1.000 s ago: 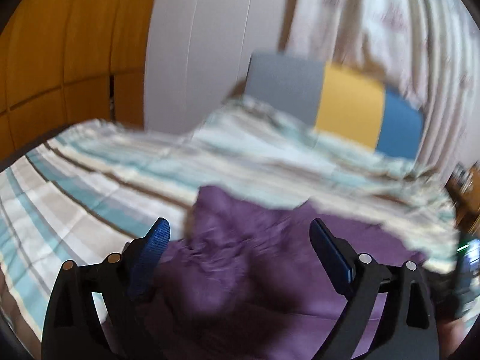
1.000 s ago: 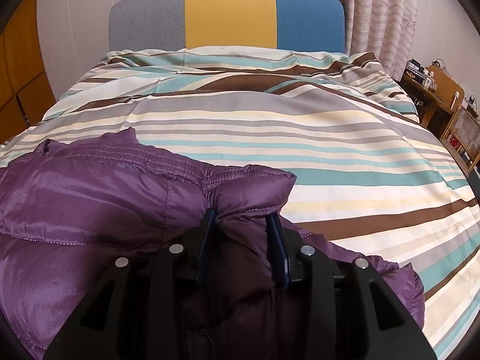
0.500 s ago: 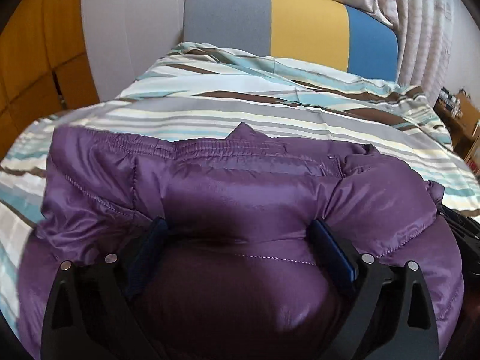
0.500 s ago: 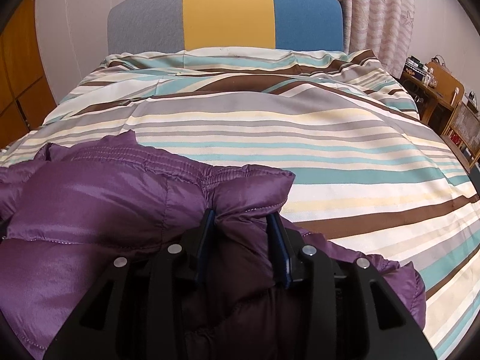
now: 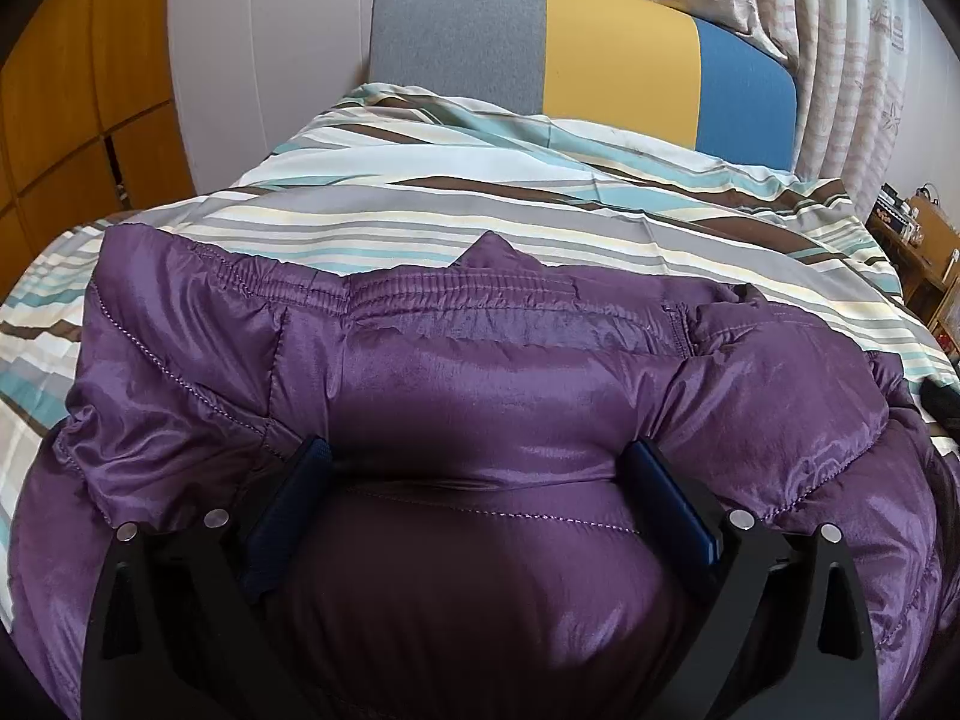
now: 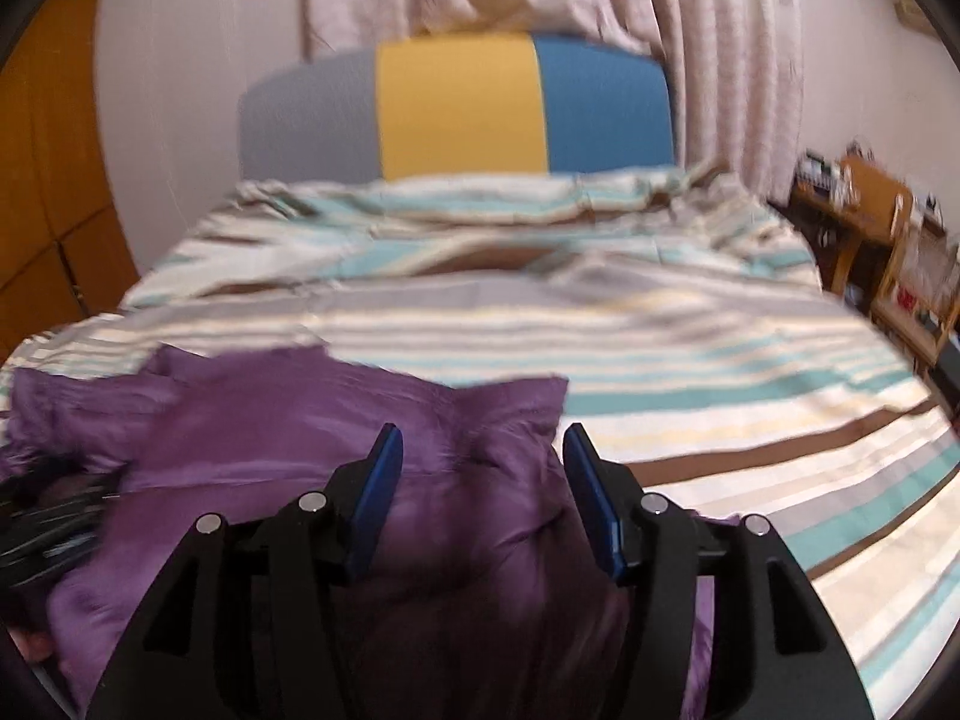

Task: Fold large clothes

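Observation:
A purple padded jacket (image 5: 480, 372) lies on the striped bed; its elastic hem edge points toward the headboard. My left gripper (image 5: 480, 468) is wide open, its jaws pressed down onto the jacket with a bulge of fabric between them. In the right wrist view the jacket (image 6: 336, 420) lies at the lower left, blurred. My right gripper (image 6: 480, 450) is open, its blue fingers (image 6: 375, 486) apart above the jacket's right corner, holding nothing.
The striped duvet (image 6: 690, 360) covers the bed up to a grey, yellow and blue headboard (image 6: 462, 108). Curtains (image 5: 840, 60) hang behind it. Wooden shelves (image 6: 888, 252) stand on the right, orange cabinets (image 5: 78, 90) on the left.
My right gripper has let go of the jacket's corner, opened and lifted back. My left gripper swung over the jacket and pressed down onto it, staying open.

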Motion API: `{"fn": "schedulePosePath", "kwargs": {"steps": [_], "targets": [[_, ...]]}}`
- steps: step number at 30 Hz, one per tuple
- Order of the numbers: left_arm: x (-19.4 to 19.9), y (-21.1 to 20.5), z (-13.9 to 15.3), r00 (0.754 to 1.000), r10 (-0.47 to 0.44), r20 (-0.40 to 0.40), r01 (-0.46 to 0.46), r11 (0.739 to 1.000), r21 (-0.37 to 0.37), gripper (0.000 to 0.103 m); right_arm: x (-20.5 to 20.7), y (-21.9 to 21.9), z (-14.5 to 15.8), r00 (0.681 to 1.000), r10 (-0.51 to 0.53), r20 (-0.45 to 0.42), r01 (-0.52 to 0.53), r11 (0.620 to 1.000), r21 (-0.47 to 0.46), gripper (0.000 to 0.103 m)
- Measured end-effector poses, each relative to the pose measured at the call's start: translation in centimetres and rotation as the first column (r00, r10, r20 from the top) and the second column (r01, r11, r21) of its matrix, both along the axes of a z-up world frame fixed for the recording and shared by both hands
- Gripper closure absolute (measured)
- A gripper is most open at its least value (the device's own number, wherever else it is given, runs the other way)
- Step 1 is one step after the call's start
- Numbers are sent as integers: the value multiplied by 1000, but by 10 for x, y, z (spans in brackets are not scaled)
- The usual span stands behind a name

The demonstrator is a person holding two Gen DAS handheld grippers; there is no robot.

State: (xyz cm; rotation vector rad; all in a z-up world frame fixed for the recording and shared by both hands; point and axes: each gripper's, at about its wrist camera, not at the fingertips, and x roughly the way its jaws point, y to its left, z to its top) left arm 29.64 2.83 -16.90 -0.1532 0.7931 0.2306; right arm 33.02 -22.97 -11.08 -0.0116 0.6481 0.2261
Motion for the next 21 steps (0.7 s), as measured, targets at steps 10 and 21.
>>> {"fn": "schedulePosePath", "kwargs": {"steps": [10, 21], "targets": [[-2, 2, 2, 1000, 2, 13, -2, 1000, -20, 5, -15, 88, -13, 970, 229, -82, -230, 973, 3, 47], [3, 1, -1, 999, 34, -18, -34, 999, 14, 5, 10, 88, -51, 957, 208, -201, -202, 978, 52, 43]]}}
